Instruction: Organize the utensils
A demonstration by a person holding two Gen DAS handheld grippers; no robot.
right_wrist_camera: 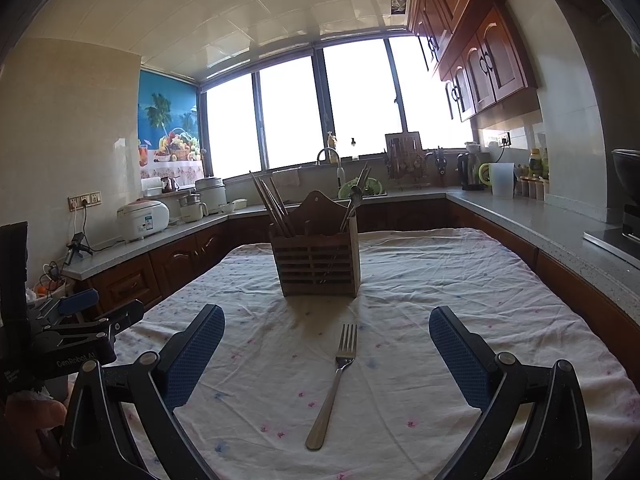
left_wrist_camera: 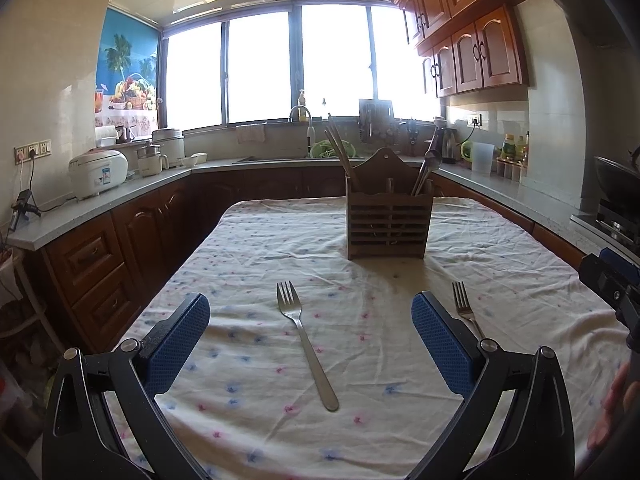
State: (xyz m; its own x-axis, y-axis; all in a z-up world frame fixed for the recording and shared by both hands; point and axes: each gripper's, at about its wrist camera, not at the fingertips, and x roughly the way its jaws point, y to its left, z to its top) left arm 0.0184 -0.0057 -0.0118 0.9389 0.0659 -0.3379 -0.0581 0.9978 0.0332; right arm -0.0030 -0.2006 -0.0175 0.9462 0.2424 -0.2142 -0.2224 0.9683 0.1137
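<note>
Two forks lie flat on the desk (left_wrist_camera: 256, 420) in front of you, tines pointing away, and neither one is picked up yet. Your left gripper (left_wrist_camera: 311, 344) is wide open and holds nothing; the left fork (left_wrist_camera: 306, 344) lies between its blue pads, not touching them. Your right gripper (right_wrist_camera: 327, 354) is wide open and empty too, with the right fork (right_wrist_camera: 334, 388) lying between its pads.

I think each fork will feel light, hard and stiff. It looks like smooth metal, so it may slip. It lies low on a soft, wrinkly cloth (right_wrist_camera: 420, 280), so getting under it may be tricky. Pinch the thin handle near its middle, from the two sides.

Farther back, in the middle of the desk, stands the wooden holder (left_wrist_camera: 389, 222). Chopsticks (left_wrist_camera: 340, 156) lean out of its left part and a spoon (left_wrist_camera: 430, 164) out of its right part. The forks likely go in there.
</note>
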